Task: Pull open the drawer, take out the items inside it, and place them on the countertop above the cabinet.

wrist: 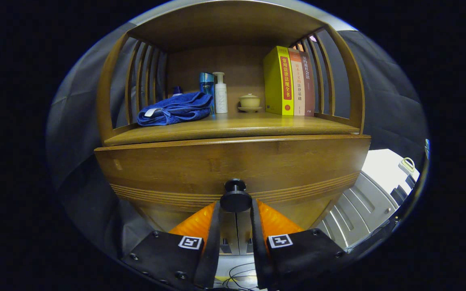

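countertop (233, 126): towel (175, 109), 2 bottles, 3 books | claw (235, 208) pinching drawer knob (235, 198)

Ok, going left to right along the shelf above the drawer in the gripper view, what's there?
Blue towel → blue bottle → white pump bottle → small lidded cup on a saucer → yellow book → two more books. Below, the tool grips the drawer knob.

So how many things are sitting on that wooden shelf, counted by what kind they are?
Books: 3
Bottles: 3
Blue towel: 1
Lidded cup on a saucer: 1
Total: 8
The gripper fingers flank the drawer knob.
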The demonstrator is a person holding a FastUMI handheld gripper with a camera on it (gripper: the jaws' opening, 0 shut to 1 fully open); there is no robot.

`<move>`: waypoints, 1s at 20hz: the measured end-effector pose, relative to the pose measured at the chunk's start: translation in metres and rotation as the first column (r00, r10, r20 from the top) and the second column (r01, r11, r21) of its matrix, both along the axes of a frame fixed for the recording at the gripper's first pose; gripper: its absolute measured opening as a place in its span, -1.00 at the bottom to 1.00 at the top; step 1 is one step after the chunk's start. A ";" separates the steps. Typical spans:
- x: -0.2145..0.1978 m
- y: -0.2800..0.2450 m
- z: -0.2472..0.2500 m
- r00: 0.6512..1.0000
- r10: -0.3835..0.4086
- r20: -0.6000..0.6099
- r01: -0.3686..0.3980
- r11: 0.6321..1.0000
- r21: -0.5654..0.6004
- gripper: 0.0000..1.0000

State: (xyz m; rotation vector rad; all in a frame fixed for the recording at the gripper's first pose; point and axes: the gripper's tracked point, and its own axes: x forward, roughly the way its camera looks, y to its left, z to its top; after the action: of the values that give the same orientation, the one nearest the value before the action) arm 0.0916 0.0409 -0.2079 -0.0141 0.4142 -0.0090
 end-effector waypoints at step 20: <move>0.027 -0.003 -0.009 1.000 -0.024 -0.016 0.024 1.000 0.015 0.29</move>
State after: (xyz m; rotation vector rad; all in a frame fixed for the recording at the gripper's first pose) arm 0.1190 0.0377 -0.2169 0.0057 0.4298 -0.0297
